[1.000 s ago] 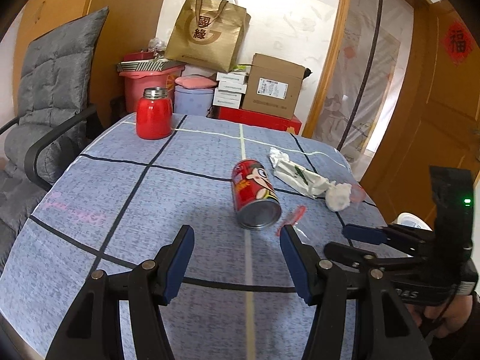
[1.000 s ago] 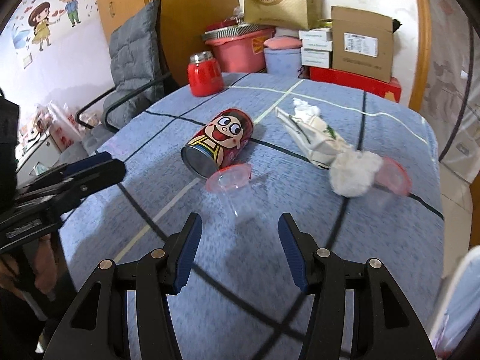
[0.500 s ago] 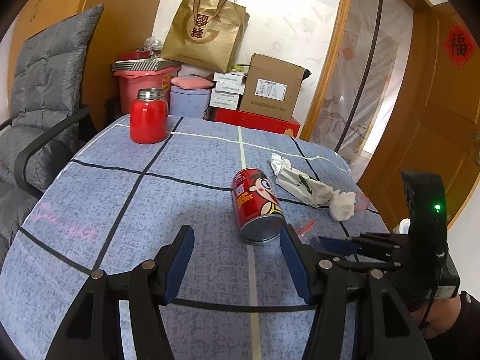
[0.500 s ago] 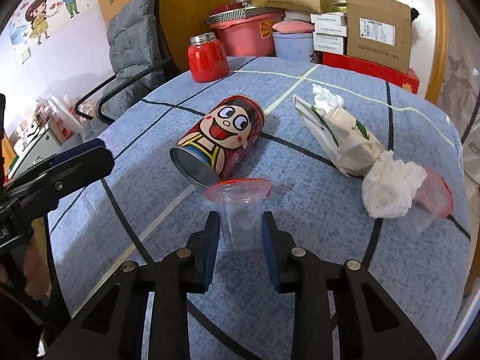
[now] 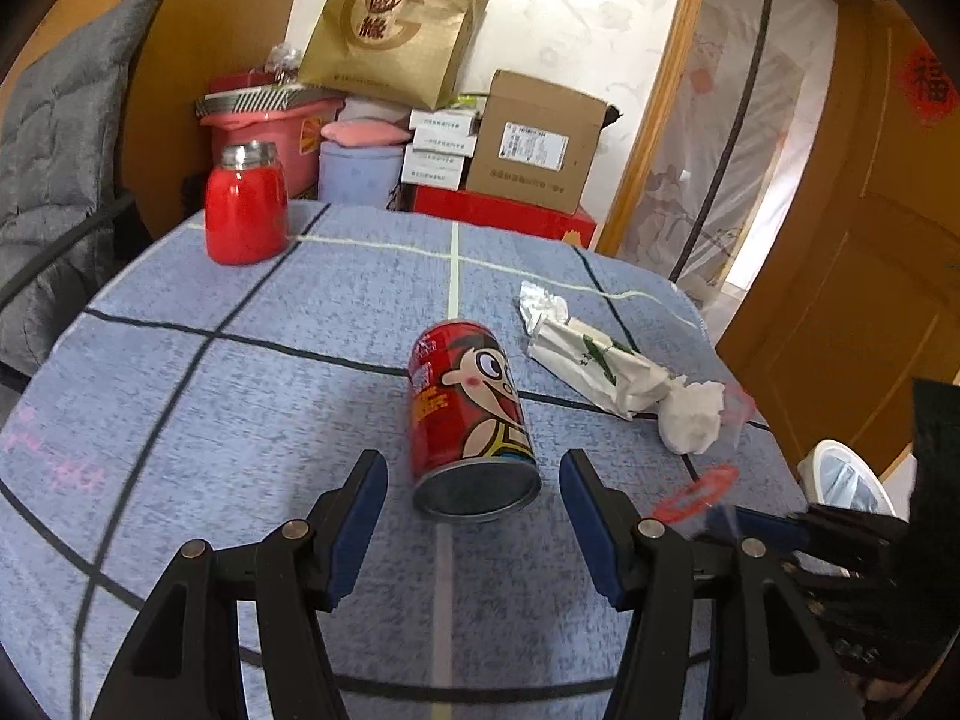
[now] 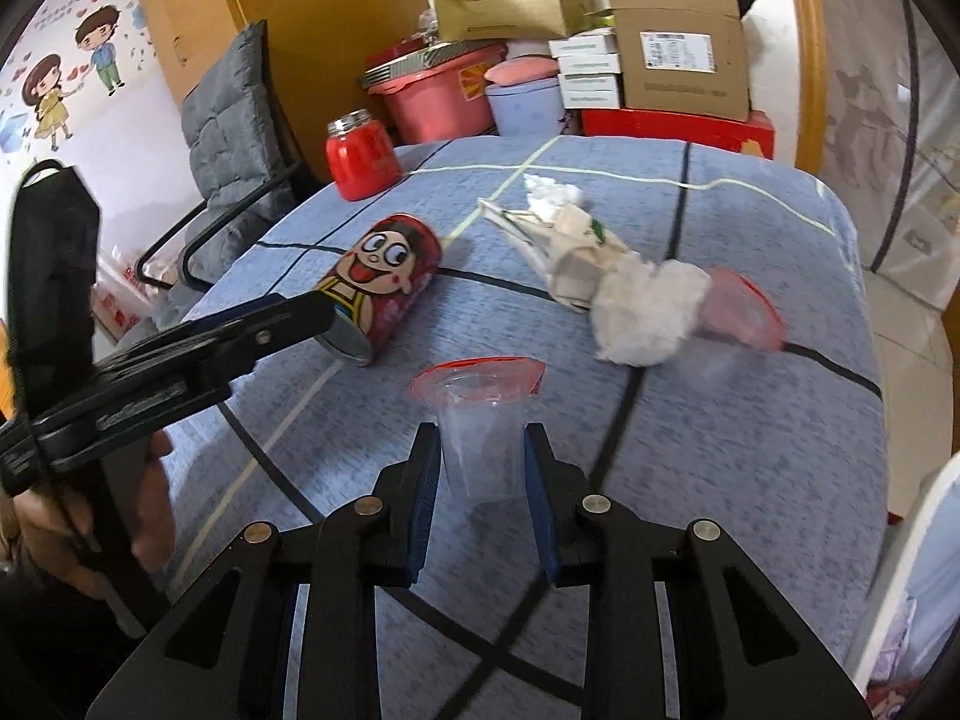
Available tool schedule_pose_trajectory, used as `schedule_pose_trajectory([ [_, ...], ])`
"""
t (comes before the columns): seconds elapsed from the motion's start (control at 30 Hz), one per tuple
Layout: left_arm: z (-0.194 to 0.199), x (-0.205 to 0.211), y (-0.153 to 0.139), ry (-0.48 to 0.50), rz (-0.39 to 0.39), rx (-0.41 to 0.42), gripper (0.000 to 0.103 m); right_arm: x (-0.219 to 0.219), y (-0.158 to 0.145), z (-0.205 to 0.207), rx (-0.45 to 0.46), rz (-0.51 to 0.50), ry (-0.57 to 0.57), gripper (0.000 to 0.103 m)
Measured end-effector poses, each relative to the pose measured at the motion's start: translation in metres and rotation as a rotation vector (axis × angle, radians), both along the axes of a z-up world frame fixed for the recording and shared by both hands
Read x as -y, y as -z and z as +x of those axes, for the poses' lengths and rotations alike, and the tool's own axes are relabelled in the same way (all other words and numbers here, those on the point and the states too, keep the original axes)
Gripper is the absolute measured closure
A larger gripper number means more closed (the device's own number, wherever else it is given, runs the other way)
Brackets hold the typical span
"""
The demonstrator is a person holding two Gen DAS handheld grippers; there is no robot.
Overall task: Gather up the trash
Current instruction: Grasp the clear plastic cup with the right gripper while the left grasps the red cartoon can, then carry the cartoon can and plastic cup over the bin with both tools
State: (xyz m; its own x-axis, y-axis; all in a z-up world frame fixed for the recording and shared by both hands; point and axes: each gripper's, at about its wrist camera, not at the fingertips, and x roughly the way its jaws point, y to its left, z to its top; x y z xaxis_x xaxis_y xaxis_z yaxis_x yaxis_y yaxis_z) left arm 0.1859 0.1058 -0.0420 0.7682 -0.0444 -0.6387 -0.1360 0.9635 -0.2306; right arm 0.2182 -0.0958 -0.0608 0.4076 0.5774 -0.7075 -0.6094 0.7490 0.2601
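A round table (image 5: 252, 396) under a blue cloth with dark and pale grid lines is filling the near part of the room, with a grey cushioned chair (image 5: 54, 138) on the left and a stack of boxes, a pink tub and a gold paper bag (image 5: 393, 30) against the far wall. A red jar with a metal lid (image 5: 245, 204) is standing at the far left of the table.

A red cartoon can (image 5: 468, 414) is lying on its side near the middle, its open end facing the near edge. The left gripper (image 5: 474, 507) is hanging spread wide, its 2 blue-padded jaws flanking the can's near end on either side without touching it.

The right gripper (image 6: 480, 480) is clenching a clear plastic cup with a red rim (image 6: 480, 420), its 2 pads pressing the cup's walls from left and right, the rim pointing away toward the far side. In the left wrist view that cup is showing only as a blurred red rim at the right.

Farther right, a crumpled white wrapper (image 6: 564, 246) is lying beside a wad of tissue (image 6: 648, 312), and a 2nd clear cup with a red rim (image 6: 741, 315) is lying touching the tissue's right side. A white bin (image 5: 846, 480) is standing beyond the table's right edge.
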Motion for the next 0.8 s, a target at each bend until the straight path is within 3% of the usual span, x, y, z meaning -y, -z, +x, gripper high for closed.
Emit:
schedule_pose_trajectory([
  [0.4, 0.023, 0.003, 0.018, -0.066, -0.026, -0.071, 0.044, 0.018, -0.002, 0.002, 0.005, 0.020, 0.036, 0.074],
  [0.47, 0.024, 0.000, 0.020, -0.069, -0.036, -0.081, 0.050, 0.021, -0.003, 0.001, 0.009, 0.024, 0.040, 0.074],
  [0.8, 0.002, 0.012, 0.006, -0.030, 0.000, -0.018, 0.051, 0.035, -0.008, -0.008, 0.022, 0.033, 0.067, 0.074],
])
